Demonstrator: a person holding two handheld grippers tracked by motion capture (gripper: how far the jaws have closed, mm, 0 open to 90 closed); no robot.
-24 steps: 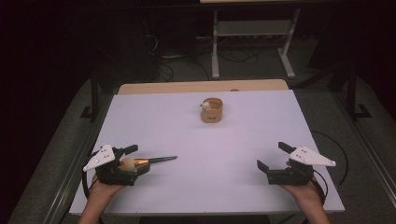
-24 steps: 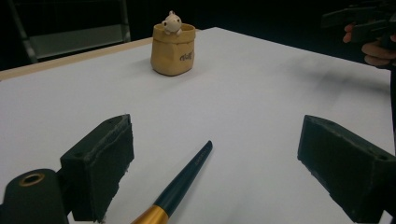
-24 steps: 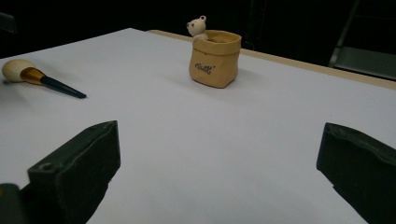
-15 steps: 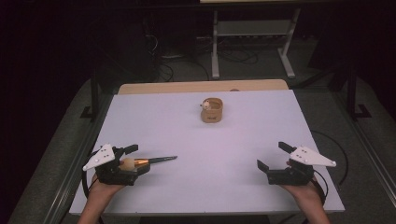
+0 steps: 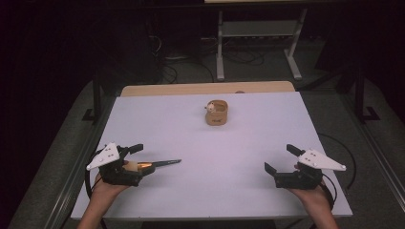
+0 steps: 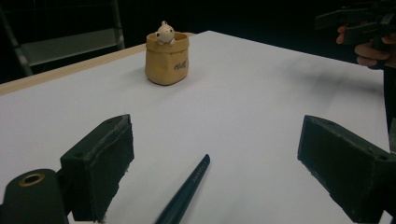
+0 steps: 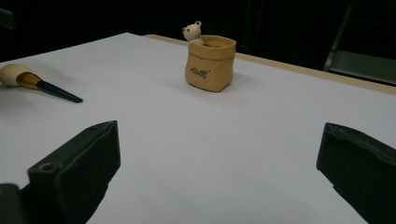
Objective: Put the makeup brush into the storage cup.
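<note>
1. Progress looks to be at the very start: the dark-shafted tool with a rounded pale wooden handle and brass collar (image 5: 152, 165) lies flat on the white table top (image 5: 200, 143), not lifted and not gripped.

2. Left gripper (image 5: 136, 157) sits at the near left corner of the table with its jaws spread wide. In the left gripper view the tool's dark shaft (image 6: 184, 191) runs up between the two black jaws, touching neither; the high view shows the handle end tucked just beside the gripper body.

3. Right gripper (image 5: 282, 159) rests at the near right of the table, well apart from the tool, jaws spread and nothing between them. From its own view the tool (image 7: 35, 84) lies far off at the left edge.

4. Small tan pouch-shaped pot with a little white bear figure on its rim (image 5: 217, 112) stands upright near the middle of the far half of the table, well apart from both grippers and from the tool. I cannot tell whether it holds anything.

5. Left to do, as I judge it: close the left jaws on the tool and carry it, most likely toward the pot, since that is the only other thing on the table. None of that is done yet.
</note>
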